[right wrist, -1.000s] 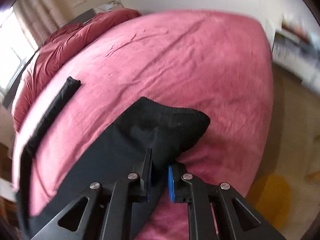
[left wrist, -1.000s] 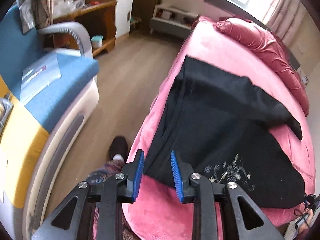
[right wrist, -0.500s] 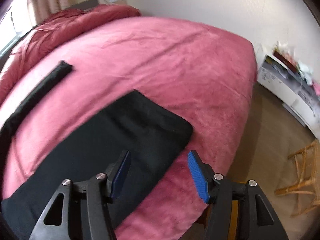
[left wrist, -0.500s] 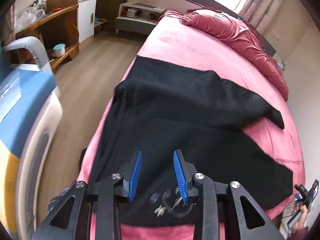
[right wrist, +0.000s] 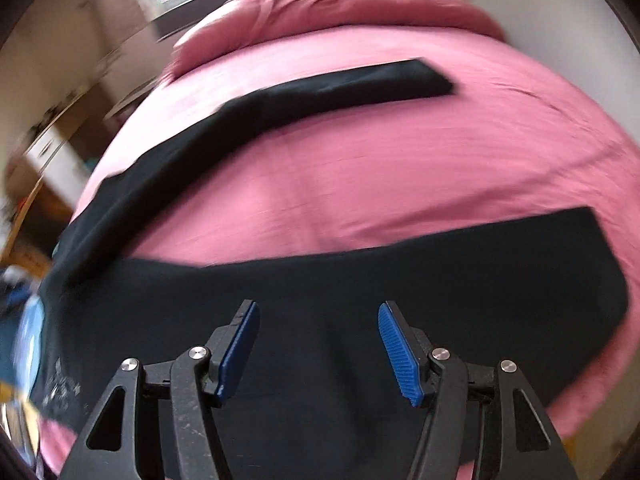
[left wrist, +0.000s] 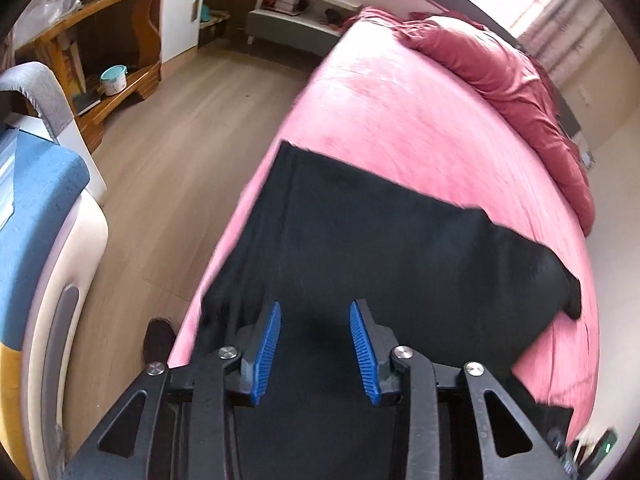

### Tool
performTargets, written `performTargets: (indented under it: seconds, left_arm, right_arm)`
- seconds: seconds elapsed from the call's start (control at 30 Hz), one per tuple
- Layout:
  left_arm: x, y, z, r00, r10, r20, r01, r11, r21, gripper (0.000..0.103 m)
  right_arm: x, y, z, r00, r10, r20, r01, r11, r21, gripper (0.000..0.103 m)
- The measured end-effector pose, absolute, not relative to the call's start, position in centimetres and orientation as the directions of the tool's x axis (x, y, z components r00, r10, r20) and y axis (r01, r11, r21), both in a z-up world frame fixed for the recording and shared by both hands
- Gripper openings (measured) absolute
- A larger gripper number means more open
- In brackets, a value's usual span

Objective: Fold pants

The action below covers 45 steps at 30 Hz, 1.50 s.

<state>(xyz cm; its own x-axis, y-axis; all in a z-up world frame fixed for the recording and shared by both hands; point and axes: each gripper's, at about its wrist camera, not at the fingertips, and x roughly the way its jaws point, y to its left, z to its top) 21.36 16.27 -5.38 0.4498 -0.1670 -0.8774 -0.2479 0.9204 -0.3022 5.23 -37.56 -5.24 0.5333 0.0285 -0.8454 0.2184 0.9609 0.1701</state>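
At the far left of the left wrist view stands a sofa with a blue seat and a grey armrest, and behind it a wooden shelf carries a small teal pot. Wood floor runs between the sofa and the bed, which is covered in a pink sheet. A dark shoe shows on the floor by the bed's near corner. The black pants lie spread flat on the near part of the bed, one leg reaching toward the right edge. The left gripper hangs over the pants, its jaws opening, with nothing pinched between the blue pads. A rumpled red quilt is heaped at the far right end of the bed.

In the right wrist view, which is blurred, the pants spread across the sheet with their two legs apart: one runs up toward the far side, the other stretches out to the right. The right gripper hovers above the nearer leg, jaws opening and released, holding no cloth.
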Motion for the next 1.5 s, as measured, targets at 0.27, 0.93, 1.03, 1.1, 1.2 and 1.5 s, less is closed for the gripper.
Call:
performTargets:
  seconds: [0.27,0.93,1.03,1.1,1.2,1.5]
  left_arm:
    - [28.0,17.7,-7.3,0.439,-0.076,-0.895,-0.282,0.935,-0.217,0.041]
    - [34.1,16.4,-10.1,0.451,-0.002,-0.892,-0.245,0.961,-0.126,0.012]
    - [32.2,15.6,-8.0,0.536,-0.037,-0.844,-0.189,0.968,-0.162,0.011]
    - [30.9,14.9,-6.7,0.575,-0.102,-0.811,-0.117,0.972,-0.205,0.011]
    - [28.3,13.9,-4.5,0.631,-0.179,-0.755,-0.008,0.971,-0.237,0.01]
    - [17.3,10.6,-0.3,0.651,-0.429,-0.627,0.317,0.903,-0.289,0.008]
  right_arm:
    - [8.1,-32.0,-7.6,0.499,0.095,-0.861,0.119,0.977,0.177,0.063]
    - [16.4,-24.0,-5.7,0.556,0.142,-0.819,-0.054,0.989,0.135,0.064]
    - [17.0,-23.3,-5.0,0.571,0.148,-0.808,-0.068,0.989,0.133,0.064]
    - [17.6,-23.0,-4.5,0.578,0.153,-0.801,-0.075,0.988,0.135,0.064]
    - [18.6,-22.6,-3.8,0.59,0.162,-0.791,-0.09,0.987,0.136,0.064]
    - [25.0,-22.5,-3.0,0.555,0.256,-0.791,-0.075,0.963,0.259,0.064]
